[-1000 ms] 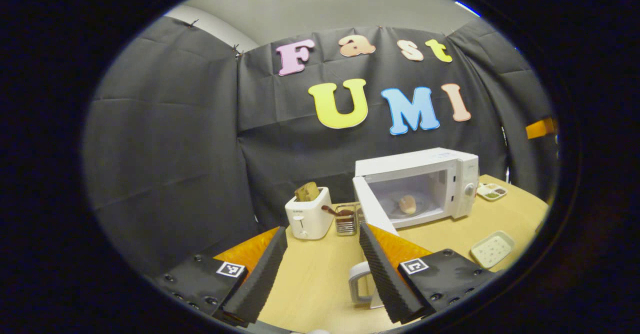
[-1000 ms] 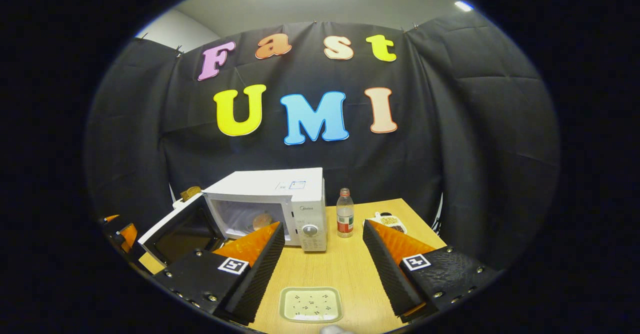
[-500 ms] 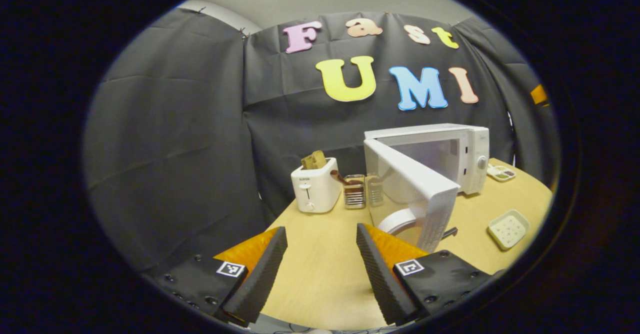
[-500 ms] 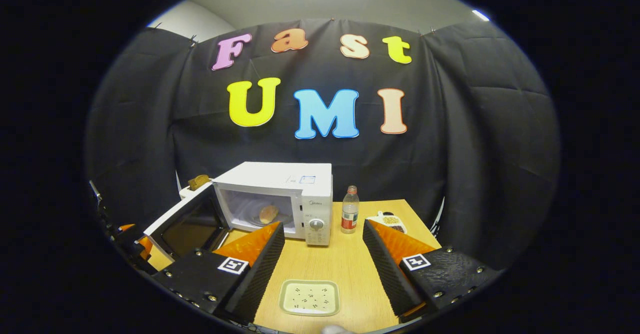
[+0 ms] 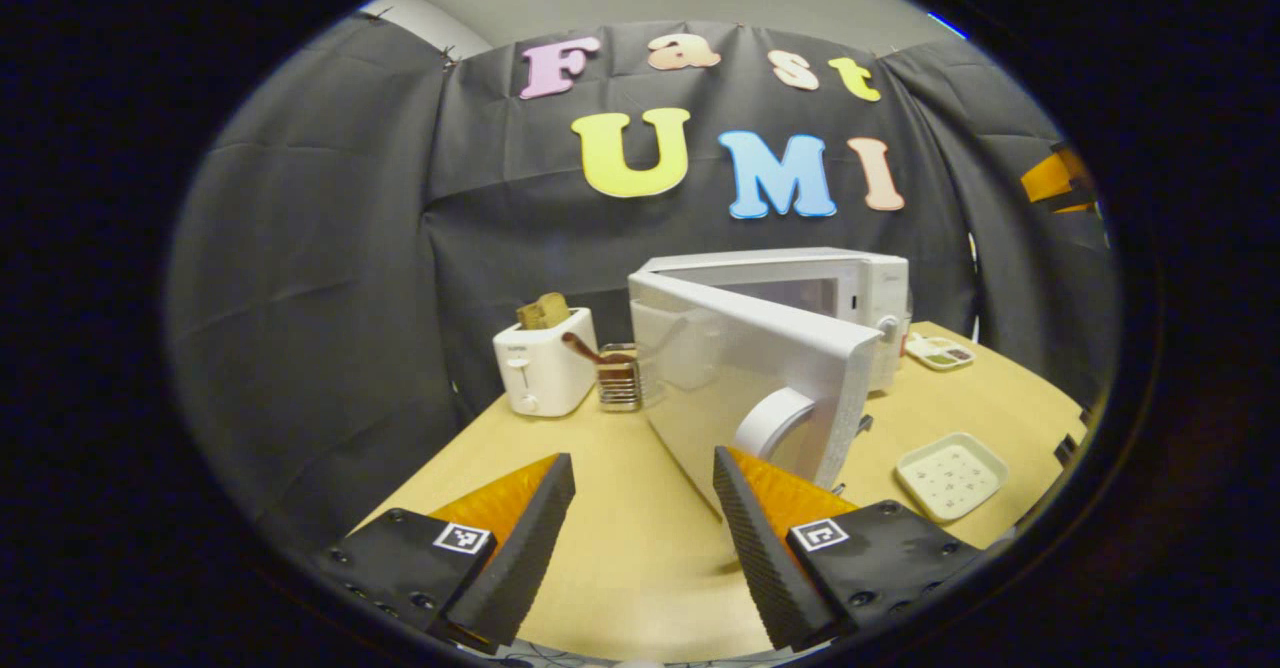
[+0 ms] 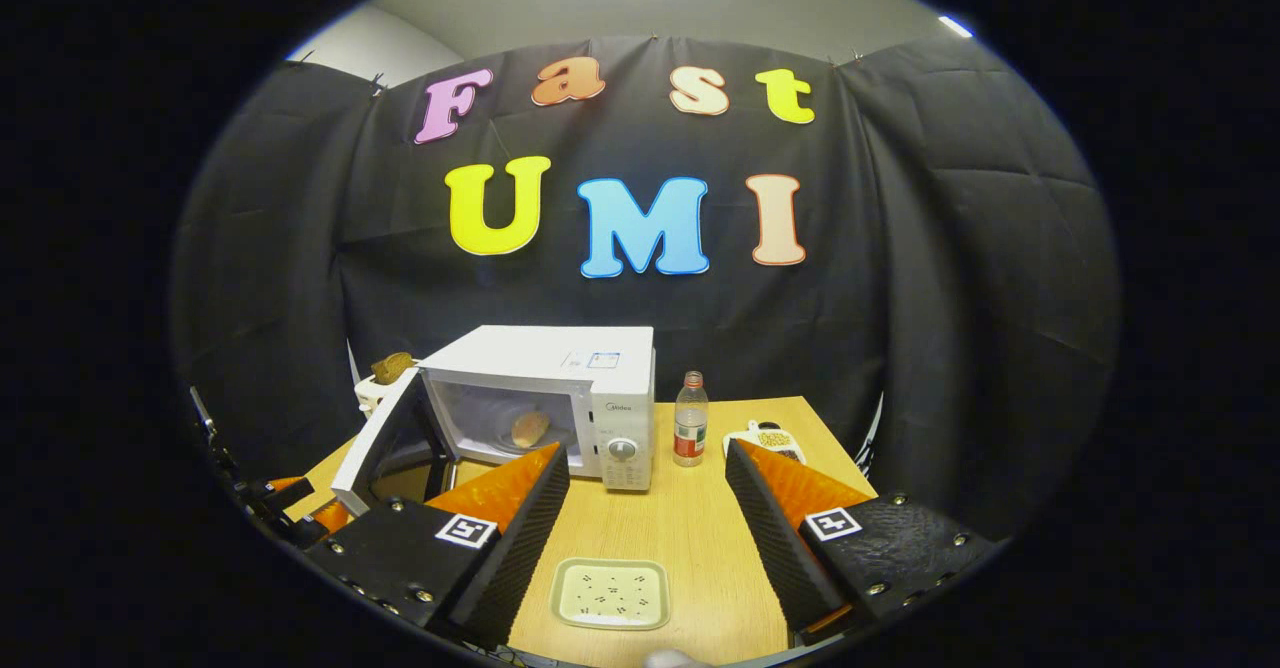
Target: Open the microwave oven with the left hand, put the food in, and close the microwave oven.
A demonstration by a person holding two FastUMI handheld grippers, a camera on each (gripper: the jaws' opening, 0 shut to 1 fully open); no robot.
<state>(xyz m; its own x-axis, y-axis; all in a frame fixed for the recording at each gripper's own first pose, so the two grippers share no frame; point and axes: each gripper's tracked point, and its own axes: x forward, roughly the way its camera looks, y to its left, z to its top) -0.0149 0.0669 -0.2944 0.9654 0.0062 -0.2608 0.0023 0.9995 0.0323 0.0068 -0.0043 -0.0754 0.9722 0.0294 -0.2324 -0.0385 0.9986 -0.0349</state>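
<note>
Now the white box-shaped microwave oven (image 6: 560, 388) stands on the pale wooden table (image 6: 690, 538), its door (image 5: 745, 368) half-swung, a brown bread roll (image 6: 529, 429) inside; both left gripper (image 5: 640, 538) and right gripper (image 6: 645, 538) have jaws apart, empty.

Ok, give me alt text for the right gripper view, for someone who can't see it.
A white microwave stands on a wooden table, its door partly open and a bread roll inside. The right gripper hangs open above a small square dish, with a bottle beside the microwave.

My left gripper (image 5: 635, 518) and right gripper (image 6: 645, 508) both have fingers spread wide, clasping nothing.
</note>
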